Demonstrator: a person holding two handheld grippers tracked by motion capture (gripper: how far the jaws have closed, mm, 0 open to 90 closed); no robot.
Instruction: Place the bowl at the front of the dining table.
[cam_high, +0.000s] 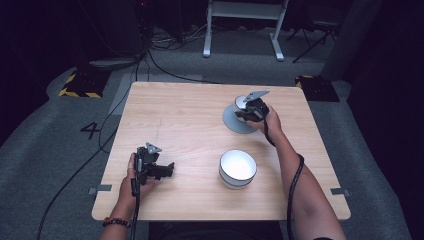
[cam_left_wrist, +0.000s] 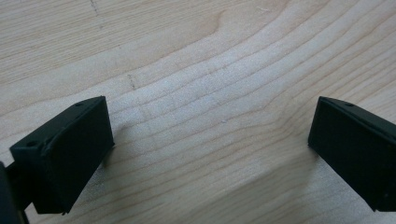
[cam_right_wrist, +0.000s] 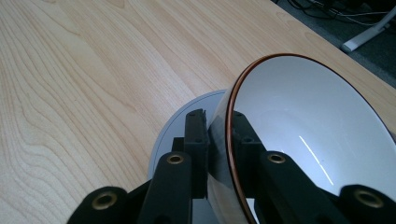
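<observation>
My right gripper (cam_right_wrist: 219, 119) is shut on the rim of a white bowl with a thin brown edge (cam_right_wrist: 308, 121), one jaw inside and one outside. The bowl is tilted just above a round grey plate (cam_right_wrist: 175, 128). In the high view this gripper (cam_high: 246, 113) holds the bowl (cam_high: 242, 101) over the grey plate (cam_high: 231, 122) at the table's far right. My left gripper (cam_high: 167, 170) rests low over the near left of the table. Its jaws stand wide open (cam_left_wrist: 210, 140) above bare wood with nothing between them.
A second white bowl with a dark band (cam_high: 237, 168) stands upright on the wooden table (cam_high: 190, 115), near the front and right of centre. Cables trail over the grey floor (cam_high: 65, 165) to the left, and a white frame's legs (cam_high: 242, 30) stand beyond the table.
</observation>
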